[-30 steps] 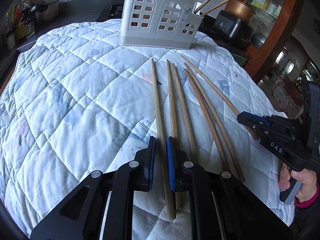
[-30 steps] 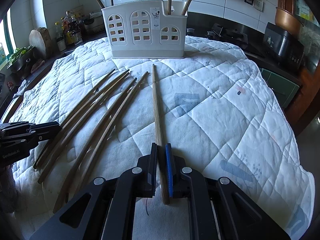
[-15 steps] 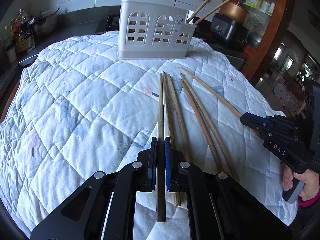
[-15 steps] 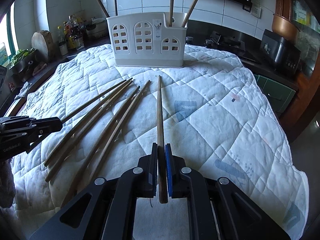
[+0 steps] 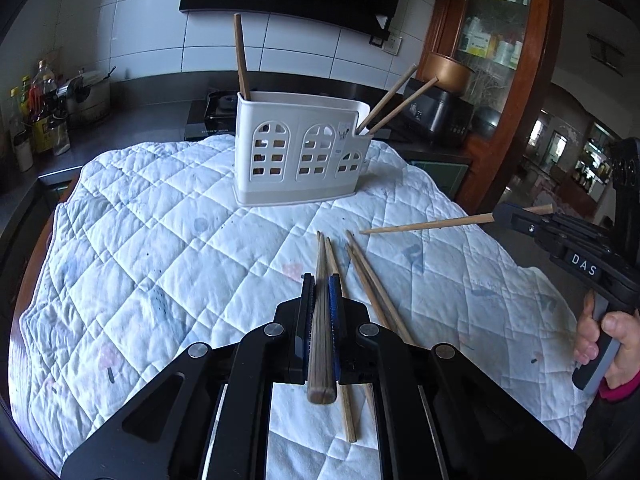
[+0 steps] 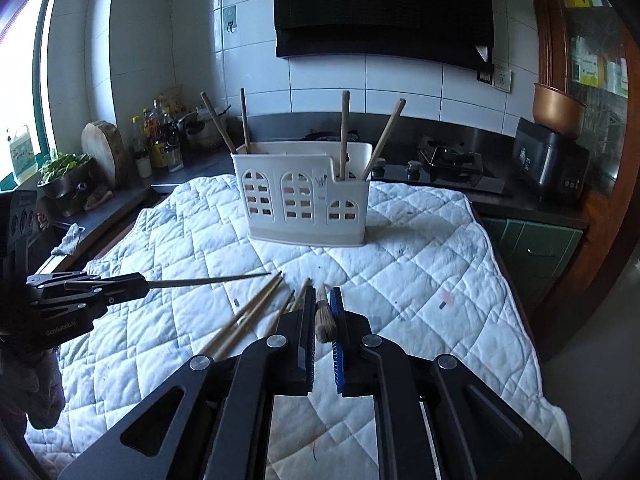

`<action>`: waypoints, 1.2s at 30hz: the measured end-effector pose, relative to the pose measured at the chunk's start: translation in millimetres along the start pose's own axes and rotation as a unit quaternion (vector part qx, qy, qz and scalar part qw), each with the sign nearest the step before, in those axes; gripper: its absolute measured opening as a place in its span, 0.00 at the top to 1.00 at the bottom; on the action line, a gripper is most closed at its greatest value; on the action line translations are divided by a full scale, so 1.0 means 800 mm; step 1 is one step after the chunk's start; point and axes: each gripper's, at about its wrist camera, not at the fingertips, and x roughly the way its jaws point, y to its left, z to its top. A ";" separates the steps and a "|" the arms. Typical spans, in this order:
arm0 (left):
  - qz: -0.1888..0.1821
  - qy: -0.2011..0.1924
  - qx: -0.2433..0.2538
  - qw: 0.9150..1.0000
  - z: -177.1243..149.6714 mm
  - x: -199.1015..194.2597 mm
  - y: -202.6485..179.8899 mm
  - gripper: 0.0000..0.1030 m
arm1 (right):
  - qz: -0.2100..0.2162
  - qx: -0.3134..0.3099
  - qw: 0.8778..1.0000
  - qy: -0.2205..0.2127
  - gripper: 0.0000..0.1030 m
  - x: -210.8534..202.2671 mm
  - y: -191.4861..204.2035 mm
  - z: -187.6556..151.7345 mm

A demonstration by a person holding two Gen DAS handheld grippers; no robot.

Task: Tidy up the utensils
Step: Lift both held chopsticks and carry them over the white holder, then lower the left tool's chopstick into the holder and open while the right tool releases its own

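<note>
Wooden chopsticks (image 5: 320, 320) clamped — quilt (image 5: 160, 240) edges near.

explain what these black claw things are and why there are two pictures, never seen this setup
No robot here: a person holds a two-finger tool in each hand, each with a camera looking along its fingers. One picture comes from the left tool, the other from the right tool. Each tool is shut on one wooden chopstick, lifted off the white quilted cloth; the right one's chopstick also shows from the side in the left view. More loose chopsticks lie on the cloth. Behind stands a white utensil holder with several chopsticks already in it.
</note>
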 end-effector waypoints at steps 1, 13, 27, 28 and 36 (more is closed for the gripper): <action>0.001 -0.001 0.003 1.000 0.004 0.000 0.000 0.94 | 0.000 -0.003 1.000 -0.002 0.93 0.000 0.001 0.007; -0.019 -0.003 0.018 1.000 0.077 0.002 0.017 0.94 | 0.021 -0.029 0.999 -0.005 0.93 -0.007 -0.012 0.128; -0.023 -0.063 0.049 0.997 0.185 -0.029 0.010 0.95 | -0.015 -0.033 0.999 -0.007 0.93 0.001 -0.040 0.231; -0.020 -0.072 0.052 0.996 0.195 -0.033 0.009 0.95 | -0.016 -0.032 0.999 -0.004 0.93 0.007 -0.042 0.235; 0.021 -0.067 0.058 0.996 0.255 -0.018 0.015 0.95 | -0.015 -0.011 0.999 0.026 0.93 0.063 -0.053 0.247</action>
